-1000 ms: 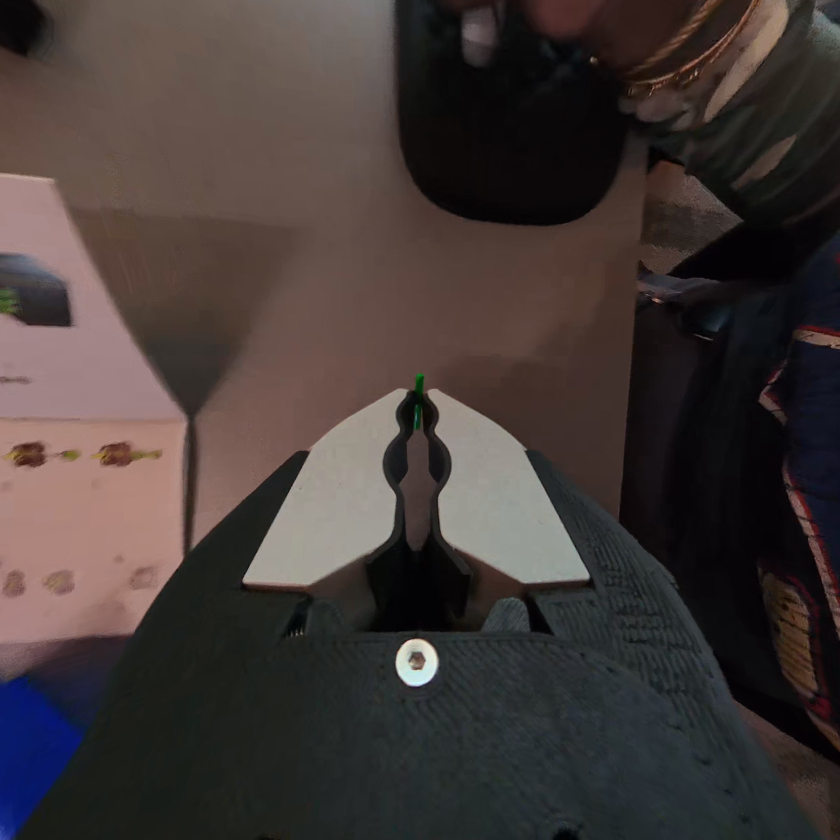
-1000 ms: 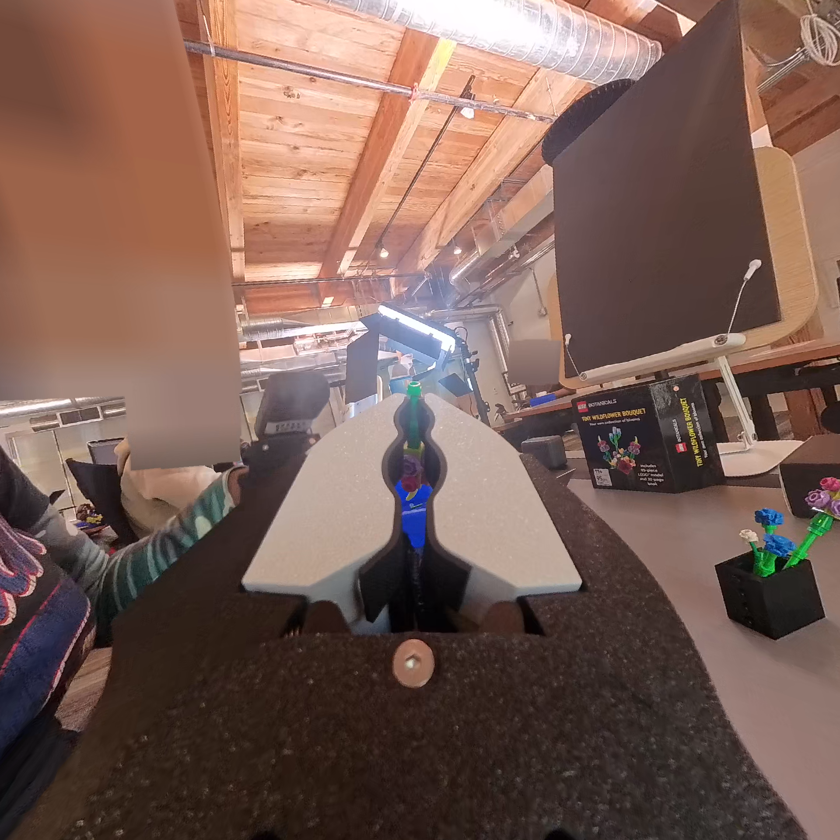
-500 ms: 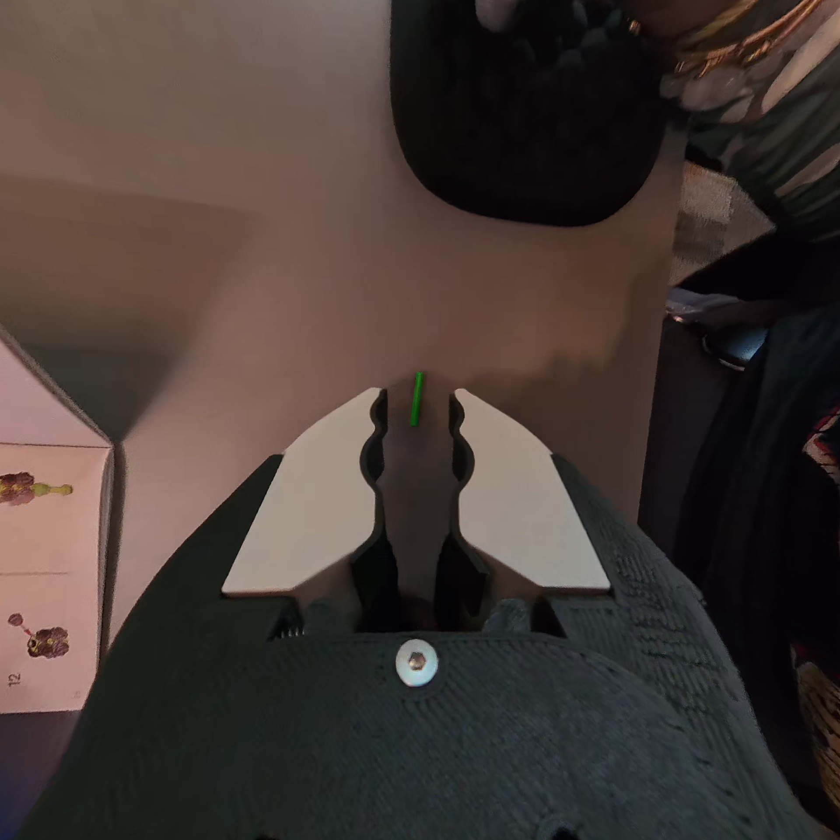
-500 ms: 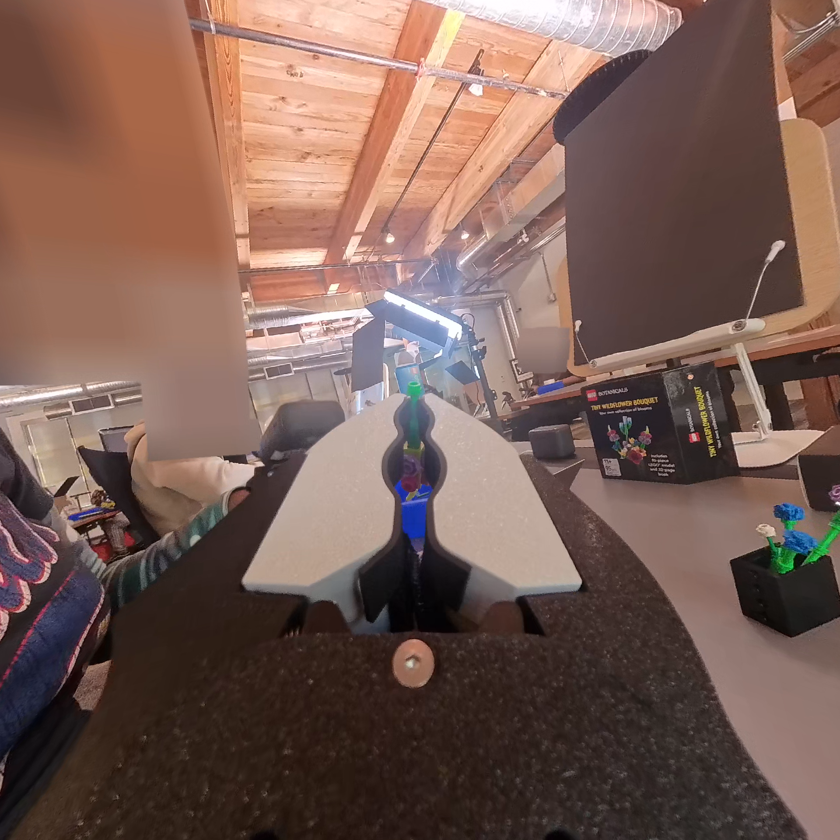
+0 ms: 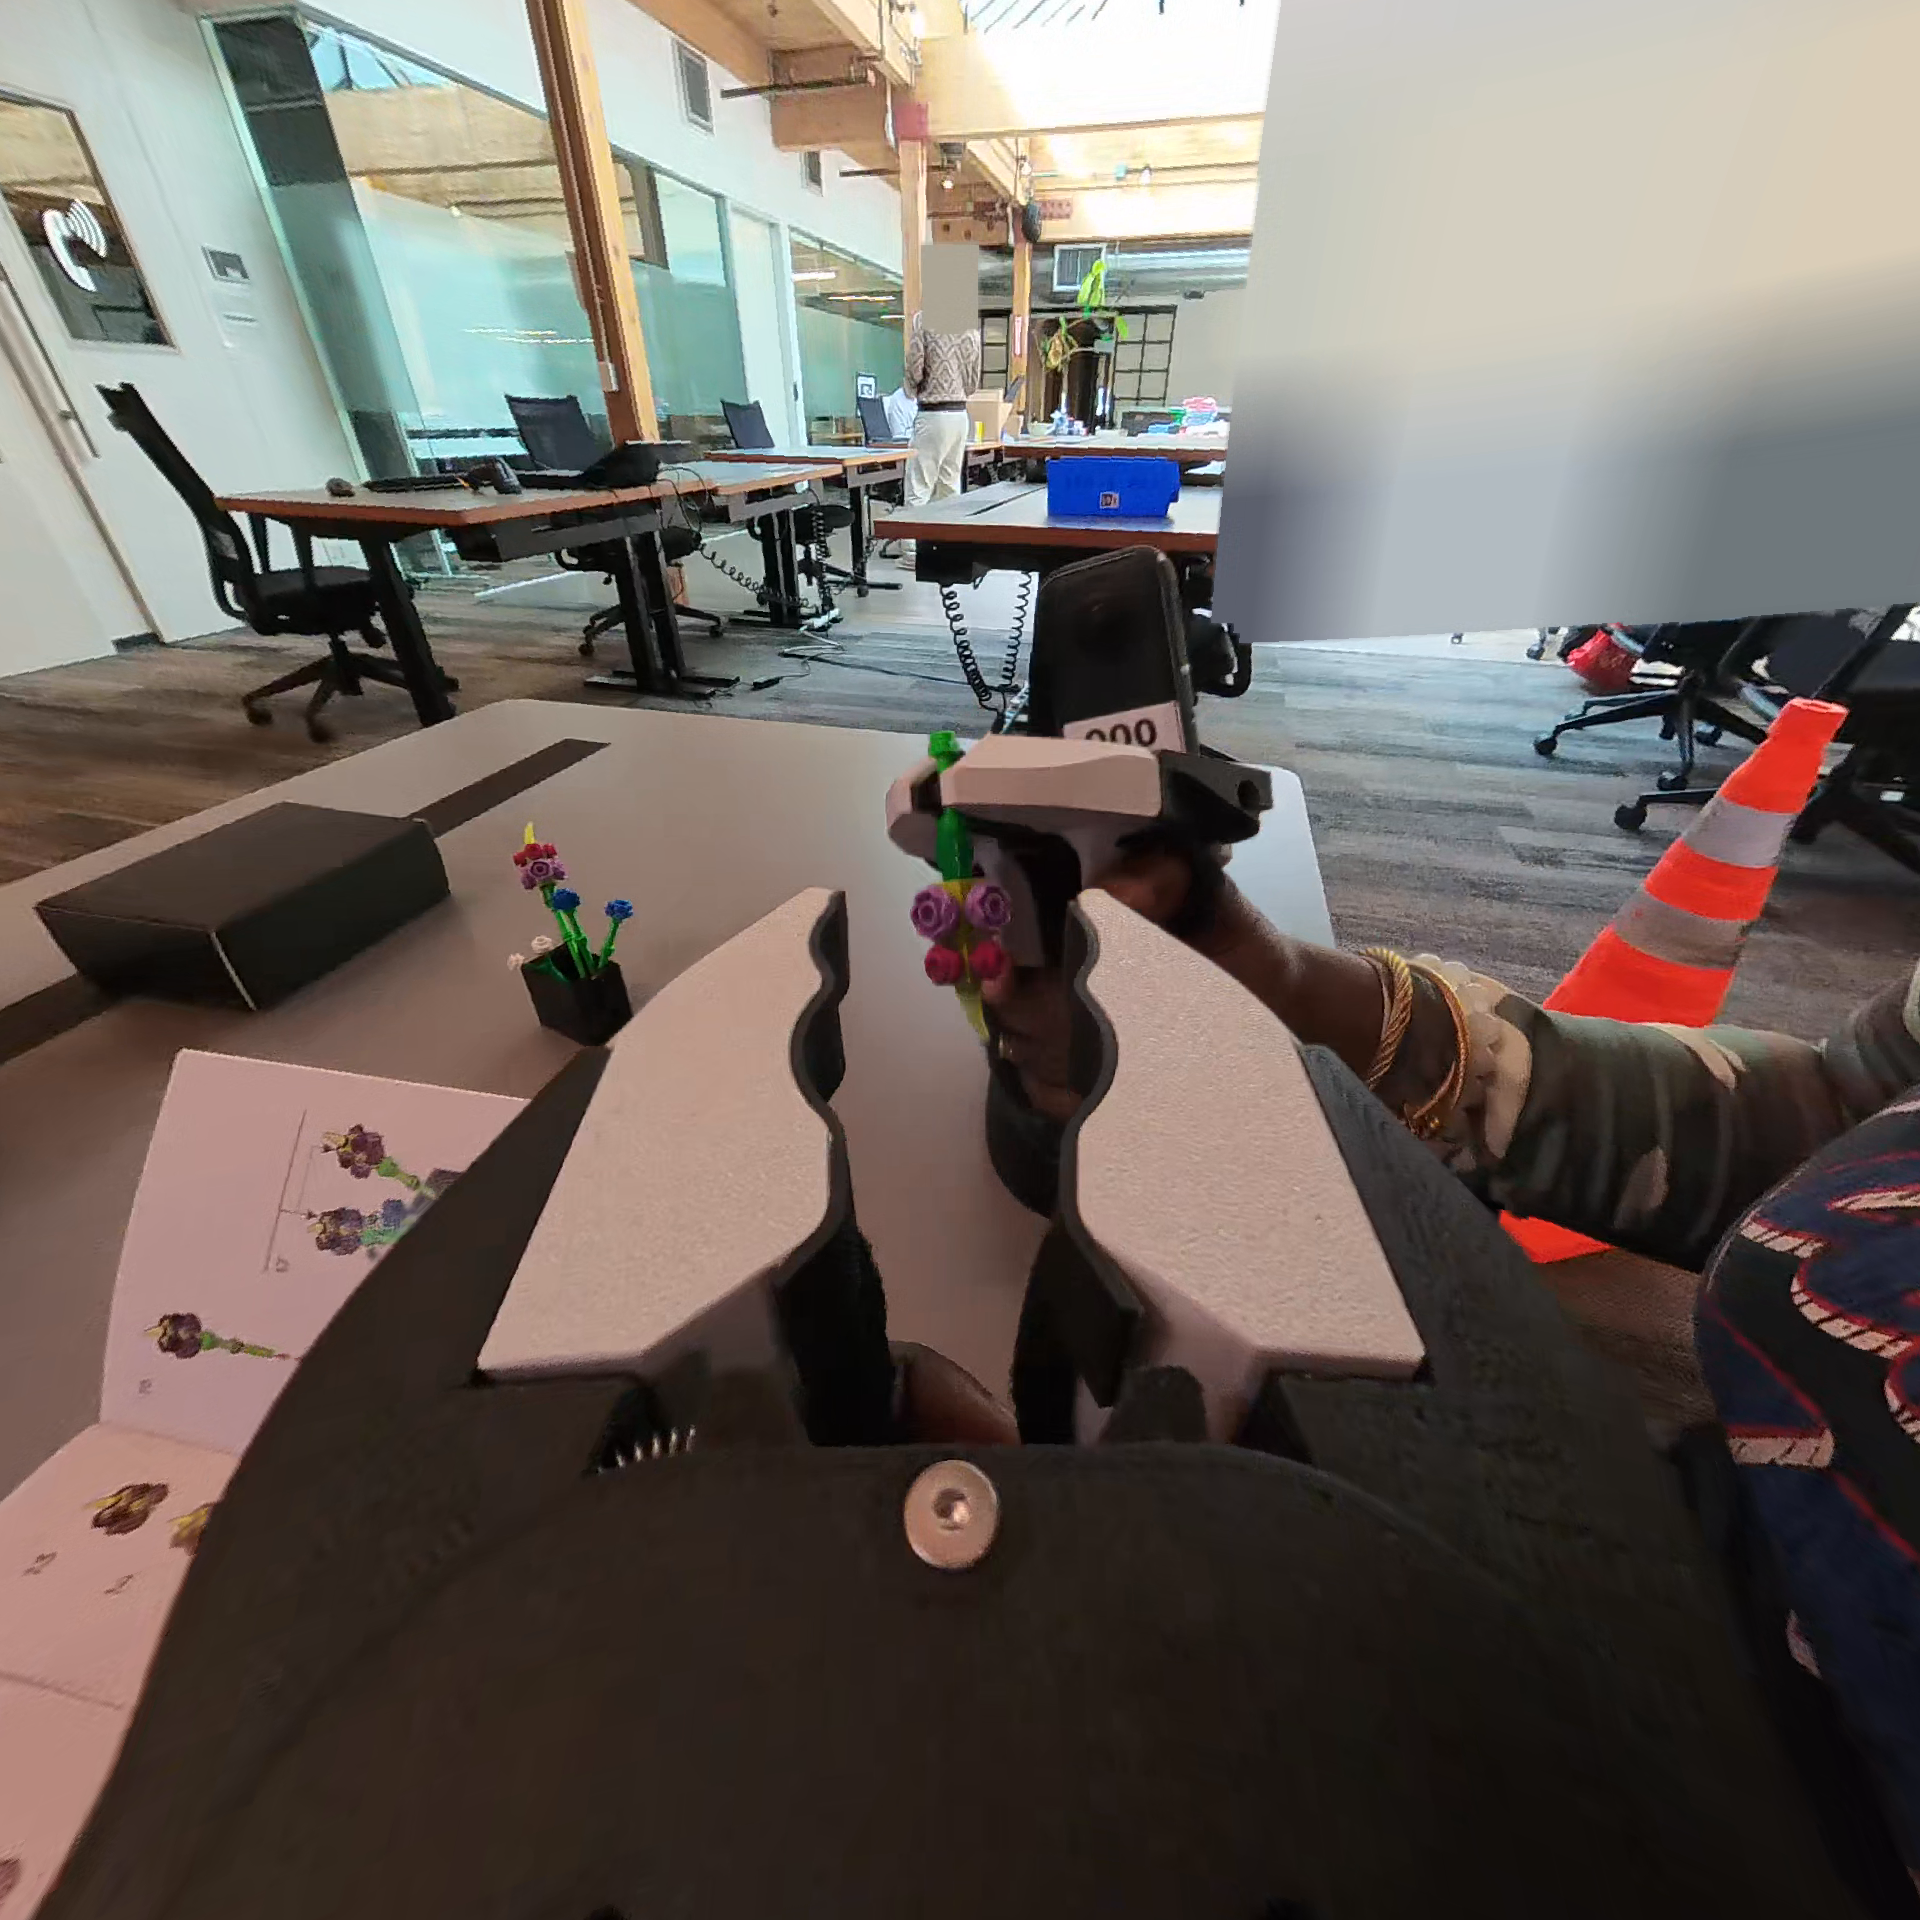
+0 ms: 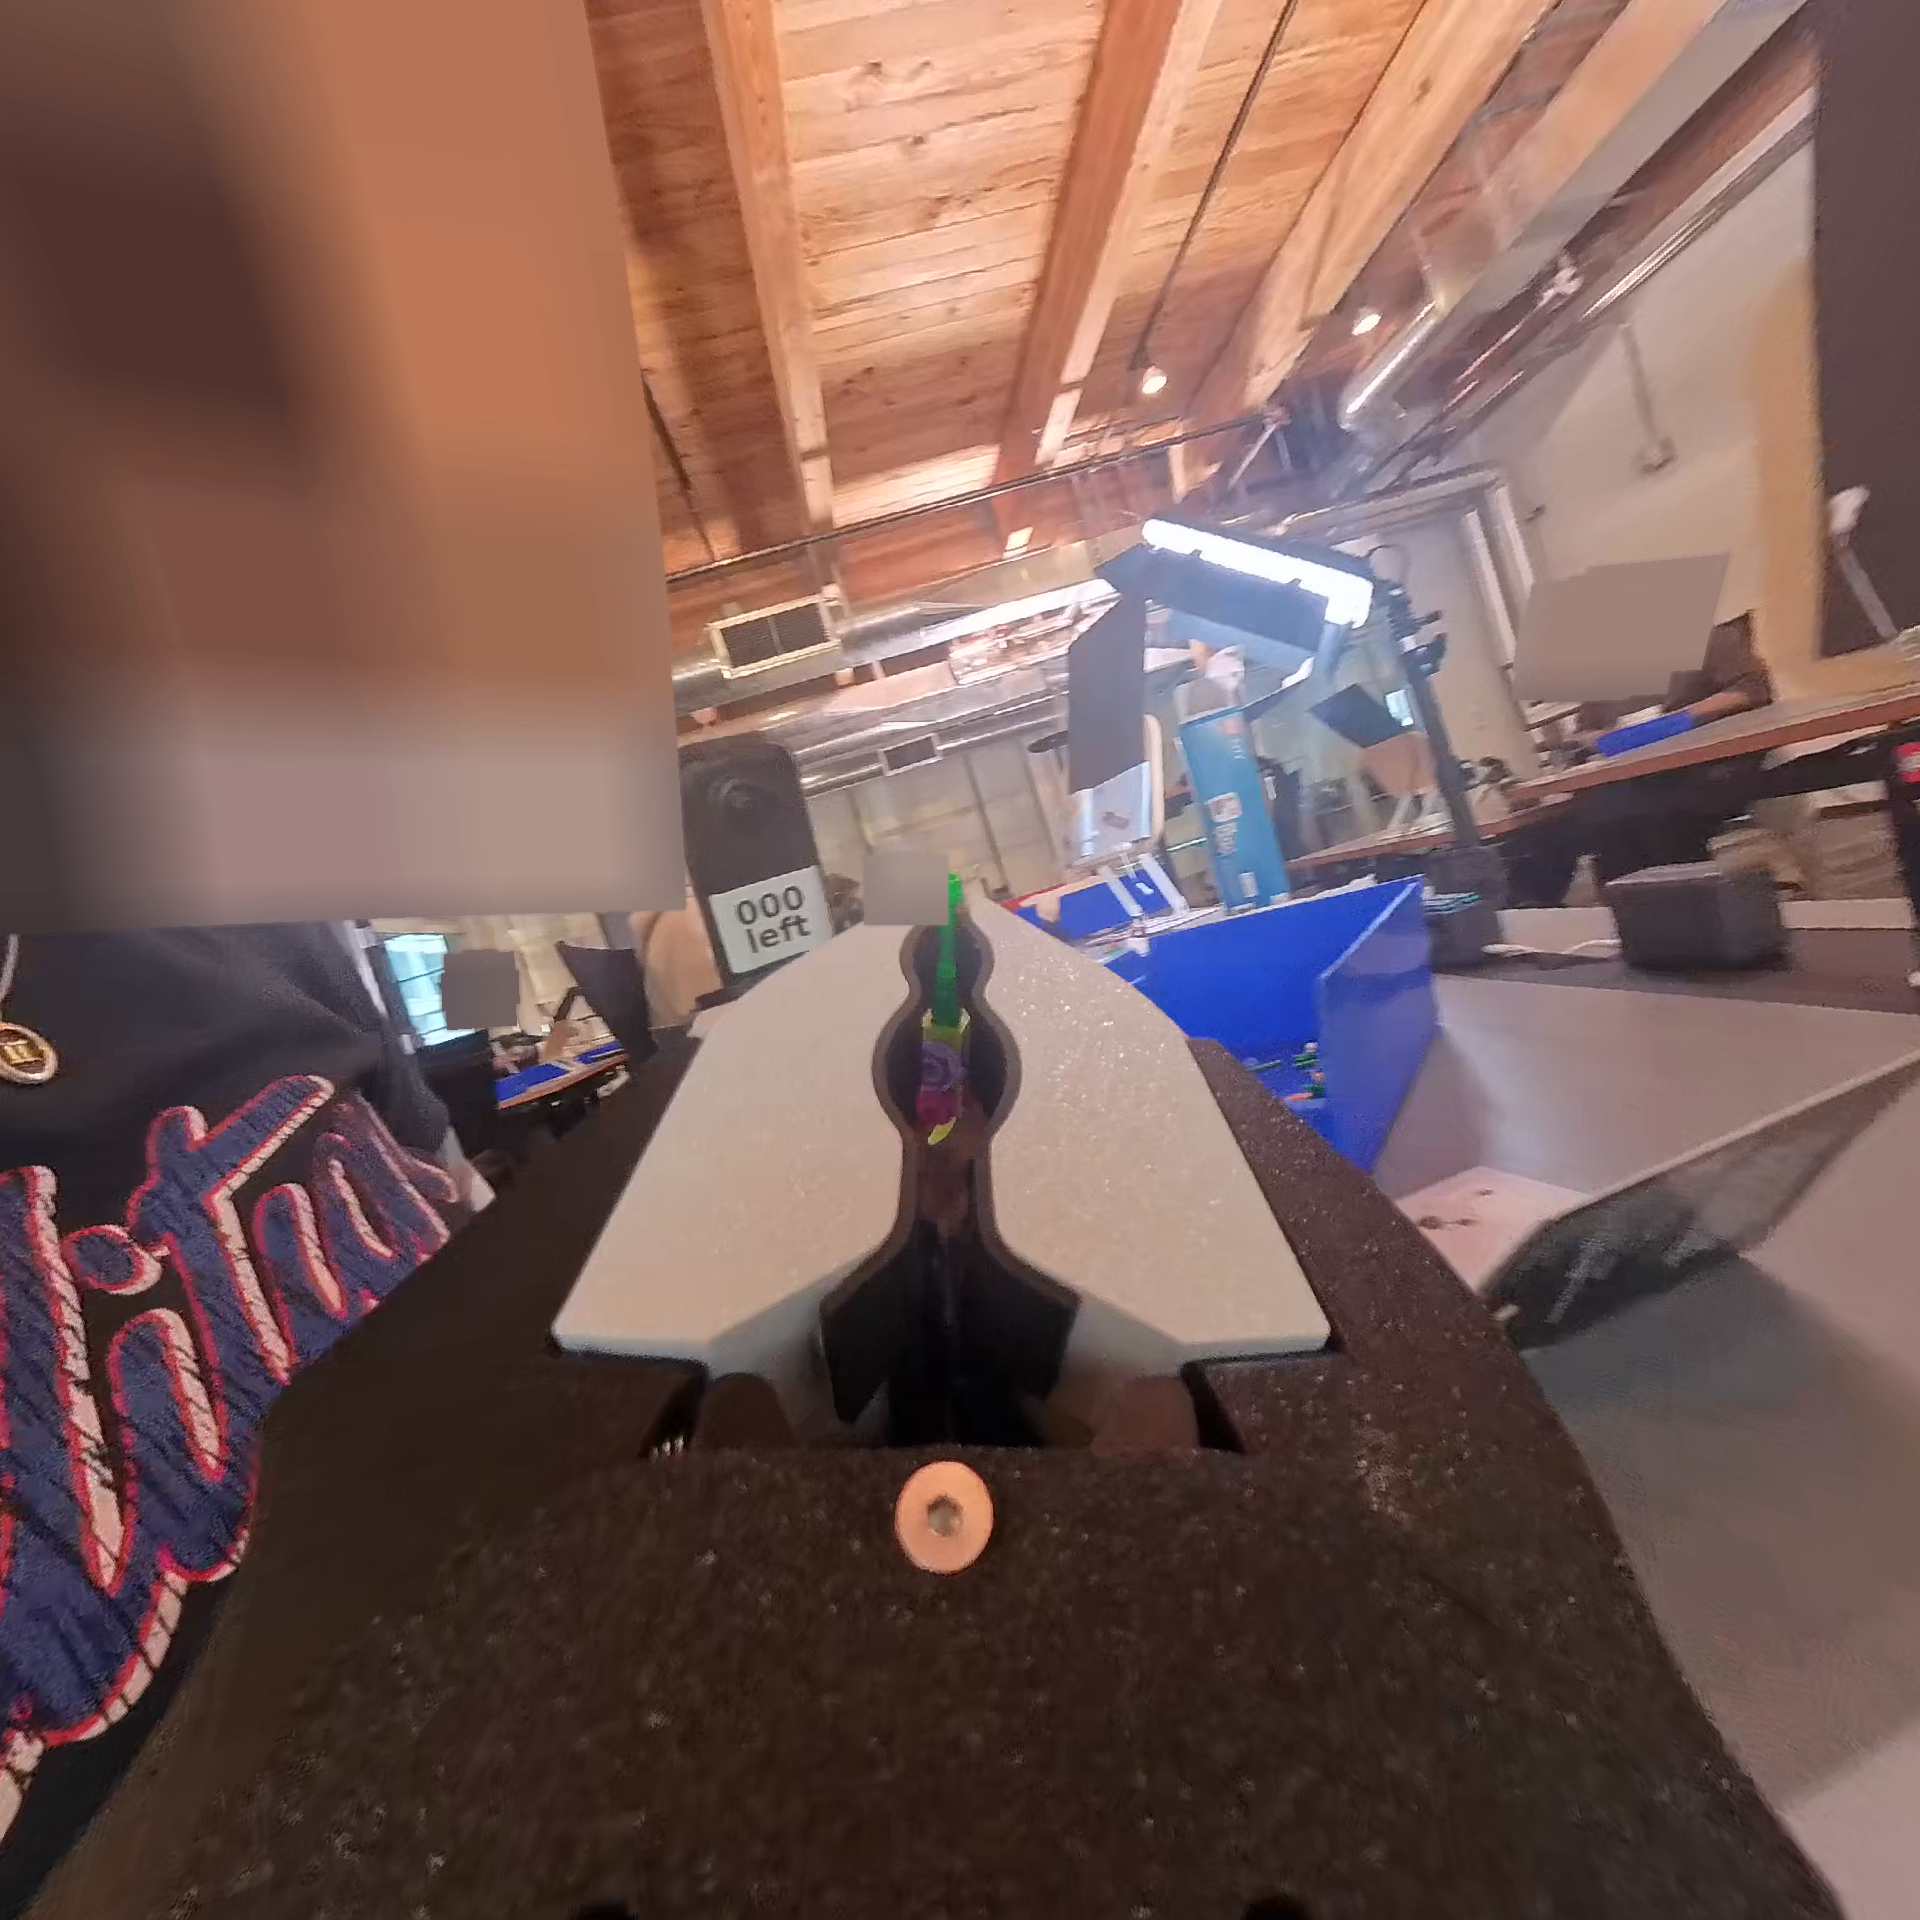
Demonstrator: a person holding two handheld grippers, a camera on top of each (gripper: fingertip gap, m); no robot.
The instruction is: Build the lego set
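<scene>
My left gripper (image 5: 951, 997) has its fingers spread apart with nothing between them, raised over the grey table (image 5: 717, 810). My right gripper (image 6: 948, 935) is clamped on the lego flower stem (image 6: 943, 1013).

Left wrist view only: my right gripper (image 5: 940, 810) seen from the side, held in my hand (image 5: 1132, 935) just ahead of the left fingertips. The stem (image 5: 956, 883) runs roughly vertical; its green end pokes up past the gripper tips, and the purple and magenta blossoms hang below the fingers with a yellow-green tip pointing down. Also in this view only: a small black pot (image 5: 577, 997) holding built flowers on the table, upright, left of my left fingers; the open instruction booklet (image 5: 239, 1226) near-left; a flat black box (image 5: 244, 904) behind it; an orange cone (image 5: 1704, 883) on the floor at right.

Right wrist view only: the stem's long axis lies along the finger gap, green end beyond the tips, blossoms sitting in the wider scallop farther back. A blue bin (image 6: 1278, 987) sits ahead right with small loose pieces inside, too small to identify. The left unit's camera (image 6: 743, 821) shows beyond the left finger. This view is motion-blurred at the right edge.
</scene>
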